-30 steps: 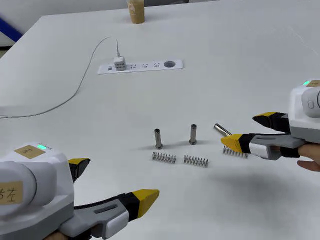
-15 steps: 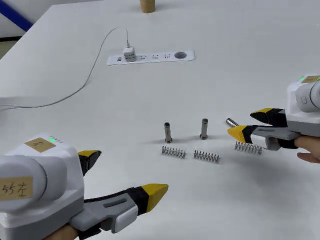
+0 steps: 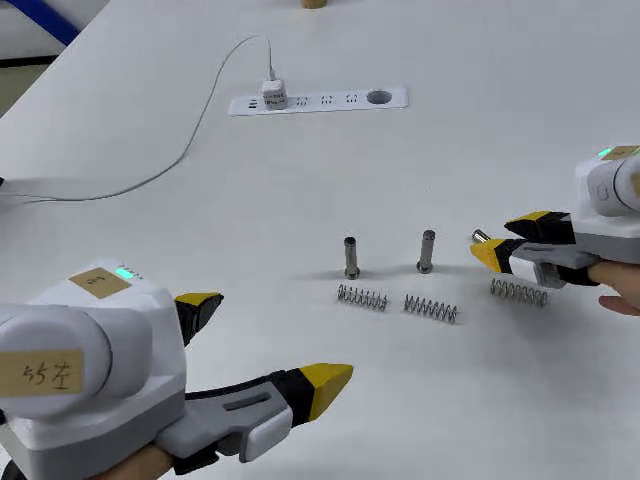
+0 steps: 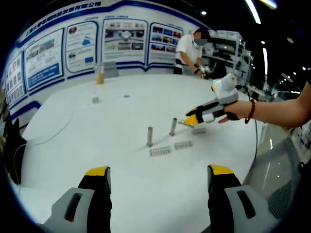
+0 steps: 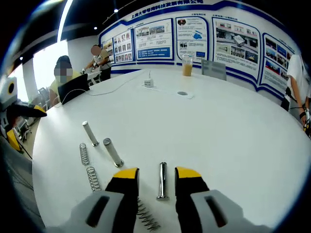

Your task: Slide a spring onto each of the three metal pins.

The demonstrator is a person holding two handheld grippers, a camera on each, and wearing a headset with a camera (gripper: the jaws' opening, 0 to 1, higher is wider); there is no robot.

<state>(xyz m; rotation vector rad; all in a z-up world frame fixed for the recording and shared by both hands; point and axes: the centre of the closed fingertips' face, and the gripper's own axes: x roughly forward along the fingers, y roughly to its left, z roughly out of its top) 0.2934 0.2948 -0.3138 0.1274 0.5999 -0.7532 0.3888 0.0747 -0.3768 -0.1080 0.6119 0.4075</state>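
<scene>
Springs lie flat in a row on the table (image 3: 300, 180), none yet on a pin: the left spring (image 3: 362, 297) just near of the left pin (image 3: 351, 257), the middle spring (image 3: 431, 308) just near of the middle pin (image 3: 427, 251), the right spring (image 3: 519, 292) beside my right gripper (image 3: 498, 238). Those two pins stand upright, ready for loading. The third pin (image 5: 162, 180) appears to lie on its side, so my right jaws, partly open and gripping nothing, straddle it, probably to stand it up. My left gripper (image 3: 265, 340) hangs at the near left, wide open and empty.
</scene>
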